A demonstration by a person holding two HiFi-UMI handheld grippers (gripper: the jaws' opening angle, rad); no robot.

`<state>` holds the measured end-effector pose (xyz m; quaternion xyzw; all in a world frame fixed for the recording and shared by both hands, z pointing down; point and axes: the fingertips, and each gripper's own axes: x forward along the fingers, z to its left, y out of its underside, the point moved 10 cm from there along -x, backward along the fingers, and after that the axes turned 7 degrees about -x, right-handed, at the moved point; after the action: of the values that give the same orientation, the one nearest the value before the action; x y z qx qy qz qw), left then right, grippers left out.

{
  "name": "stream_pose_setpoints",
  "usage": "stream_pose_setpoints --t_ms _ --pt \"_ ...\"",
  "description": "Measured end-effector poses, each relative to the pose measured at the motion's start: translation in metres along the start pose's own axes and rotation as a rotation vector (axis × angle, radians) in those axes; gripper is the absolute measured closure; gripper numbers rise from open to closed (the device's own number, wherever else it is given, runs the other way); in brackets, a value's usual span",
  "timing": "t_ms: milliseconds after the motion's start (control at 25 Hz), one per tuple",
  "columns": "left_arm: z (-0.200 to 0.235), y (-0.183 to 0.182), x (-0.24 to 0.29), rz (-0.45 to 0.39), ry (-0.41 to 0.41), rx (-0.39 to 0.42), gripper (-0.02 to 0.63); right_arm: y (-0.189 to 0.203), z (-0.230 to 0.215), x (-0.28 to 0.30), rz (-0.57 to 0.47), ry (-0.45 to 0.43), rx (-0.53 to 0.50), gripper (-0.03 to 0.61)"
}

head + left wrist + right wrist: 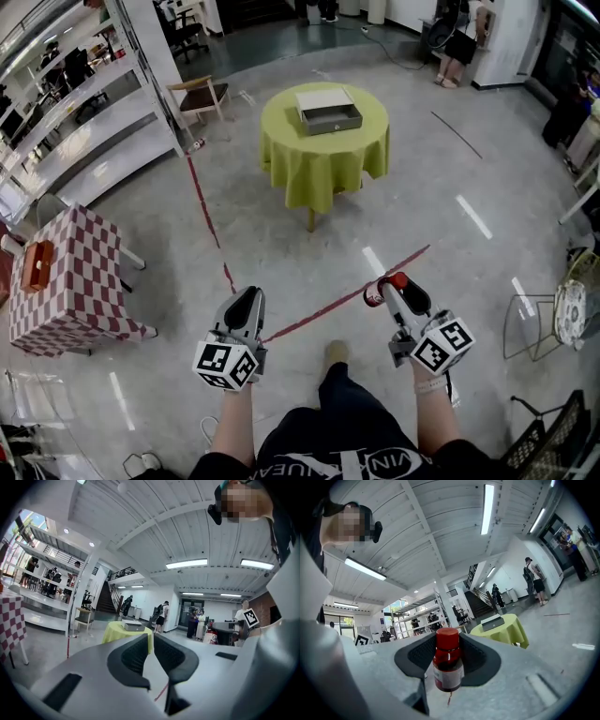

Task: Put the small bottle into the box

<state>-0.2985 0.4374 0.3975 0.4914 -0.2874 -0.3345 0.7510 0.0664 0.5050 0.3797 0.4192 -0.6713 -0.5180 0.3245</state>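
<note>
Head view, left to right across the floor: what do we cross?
Checkered table → left tongs → round yellow table → right tongs holding the small bottle.

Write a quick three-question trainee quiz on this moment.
1. True or false: the bottle is already in the box.
2. Which tool grips the bottle: A left, B right, C neither?
3. Fill in: the bottle's cap is ___.

Key
1. False. The box sits on the round table, and the bottle is not in it.
2. B. The right tool grips the bottle. The left tool is shut and empty.
3. Red.
</note>
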Motion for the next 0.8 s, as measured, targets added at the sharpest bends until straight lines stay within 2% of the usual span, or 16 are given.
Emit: stream_pose_setpoints --t_ms 240,480,800 --pt "0.007 -0.026 0.088 -0.014 0.012 0.008 0.573 -0.027 -0.060 0.060 0.011 -0.030 -0.014 0.428" --pt "0.009 -0.033 0.160 -0.013 0.020 0.018 0.572 -0.040 -0.111 0.104 0.013 -0.056 -0.021 0.427" --pt "0.006 -0.035 0.213 -0.018 0.022 0.029 0.573 -0.043 -0.155 0.133 0.027 -0.074 0.000 0.428"
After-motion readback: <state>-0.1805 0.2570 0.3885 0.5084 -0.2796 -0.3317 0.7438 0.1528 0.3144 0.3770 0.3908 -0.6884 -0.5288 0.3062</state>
